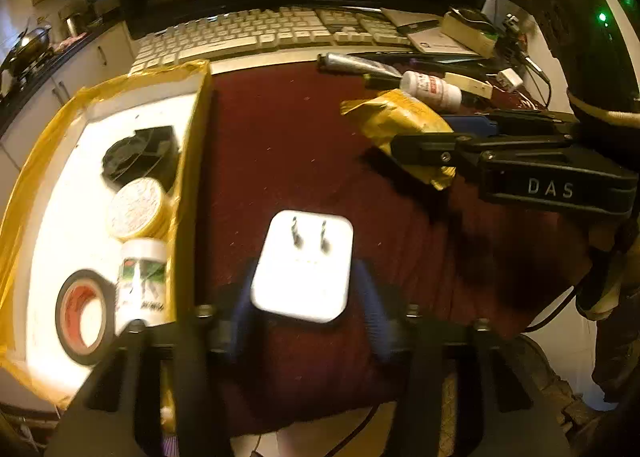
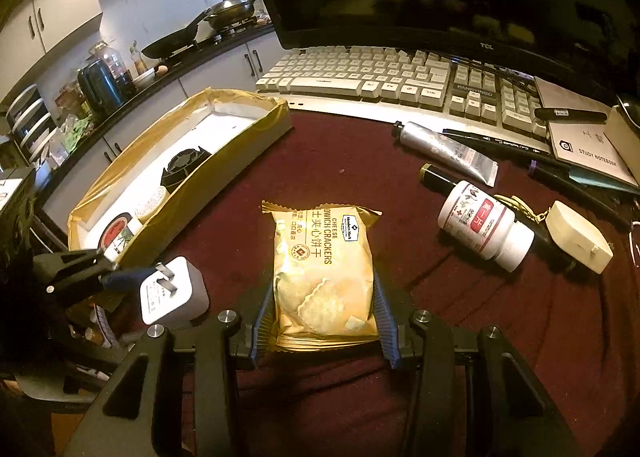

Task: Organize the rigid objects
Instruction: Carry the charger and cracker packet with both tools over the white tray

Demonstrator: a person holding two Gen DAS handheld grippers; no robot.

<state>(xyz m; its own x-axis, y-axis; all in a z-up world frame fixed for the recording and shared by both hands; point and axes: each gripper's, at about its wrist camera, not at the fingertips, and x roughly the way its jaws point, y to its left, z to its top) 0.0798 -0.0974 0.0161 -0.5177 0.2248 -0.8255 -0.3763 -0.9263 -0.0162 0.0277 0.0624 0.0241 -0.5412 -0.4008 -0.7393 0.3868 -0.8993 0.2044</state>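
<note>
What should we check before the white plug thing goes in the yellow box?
1. White charger sits between the left gripper fingers: ok.
2. Left gripper squeezing it tight: cannot tell, the picture is blurry.
3. Right gripper shut on the cracker packet, apart from the charger: ok.
4. Box has bare floor at its far end: ok.
5. Only bare red cloth lies between charger and box wall: ok.
</note>
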